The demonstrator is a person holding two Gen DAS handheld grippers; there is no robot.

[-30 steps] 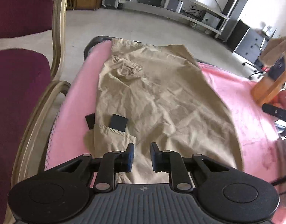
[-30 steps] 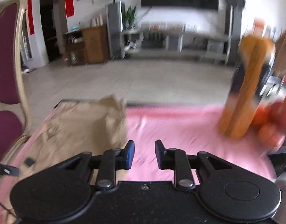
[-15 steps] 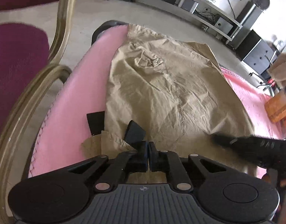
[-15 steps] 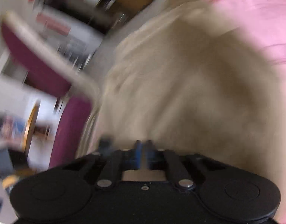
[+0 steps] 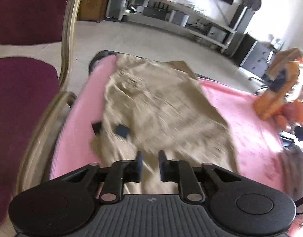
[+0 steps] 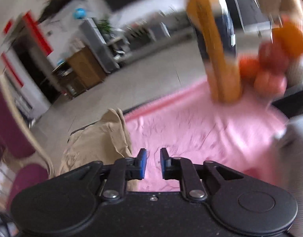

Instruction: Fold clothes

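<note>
Pink cloth-covered bench point(image 5: 248, 118) carries everything; the covering gives a soft, plain ground for spreading fabric. On its left part lies the tan, crumpled cotton garment point(image 5: 161, 106), spread mostly flat, its far edge at the bench rim and its near edge under the left tool; whether this is a half-folded or freshly laid state cannot be told. A maroon padded chair with a pale curved frame point(image 5: 23, 102) stands just beside the bench, left. An orange upright block with round orange-red fruit point(image 5: 278, 98) sits at the far right, well apart from the cloth, so clear of the working area. Two small black square tabs point(image 5: 122, 130) show on the garment's near left. Left hand-held gripper point(image 5: 150, 163) hovers narrowly parted above the near hem, holding nothing. Right hand-held gripper point(image 6: 151, 163), likewise narrowly parted and empty, hangs over bare pink just beside the garment's right edge. Both views are motion-blurred.
</note>
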